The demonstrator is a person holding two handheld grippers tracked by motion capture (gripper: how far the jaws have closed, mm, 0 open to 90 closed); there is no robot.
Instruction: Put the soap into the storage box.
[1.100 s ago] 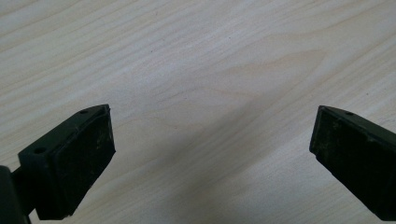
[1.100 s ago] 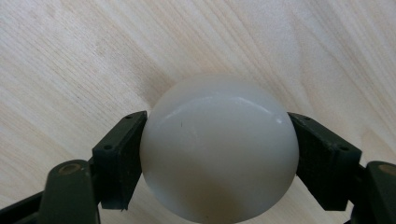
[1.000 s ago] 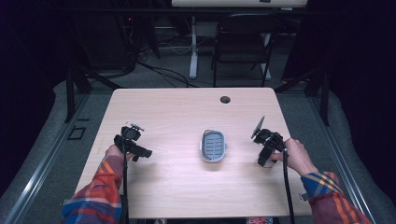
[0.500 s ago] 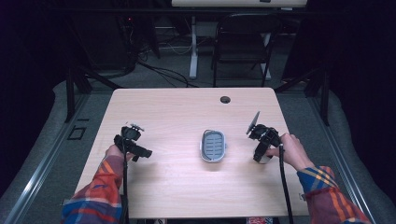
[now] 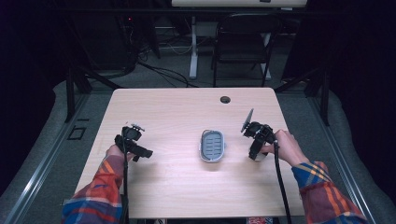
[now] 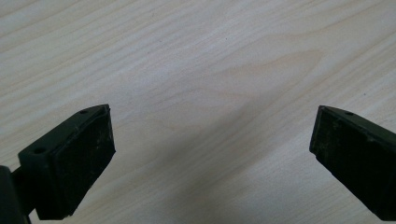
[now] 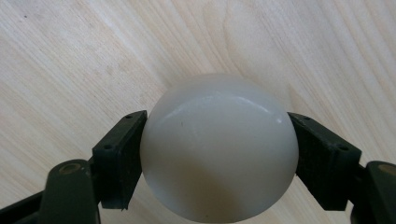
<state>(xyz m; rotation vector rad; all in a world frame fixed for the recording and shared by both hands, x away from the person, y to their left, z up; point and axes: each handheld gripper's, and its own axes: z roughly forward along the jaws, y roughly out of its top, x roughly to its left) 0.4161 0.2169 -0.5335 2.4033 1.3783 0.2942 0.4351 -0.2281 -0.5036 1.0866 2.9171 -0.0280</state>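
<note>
Carrying the white bar of soap clamped in the right gripper toward the soap dish calls for a level, steady hand, while the left gripper waits with jaws apart over the worktop.

One white ball, one grey tray, two grippers, one table, one chair

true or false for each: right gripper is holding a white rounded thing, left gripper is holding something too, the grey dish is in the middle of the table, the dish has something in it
1. The right gripper holds a white rounded object. True.
2. The left gripper holds something too. False: its jaws stand open over bare table.
3. The grey dish sits mid-table, between the two grippers. True.
4. The dish has something in it. False: its ribbed bottom shows, with nothing lying on it.
</note>
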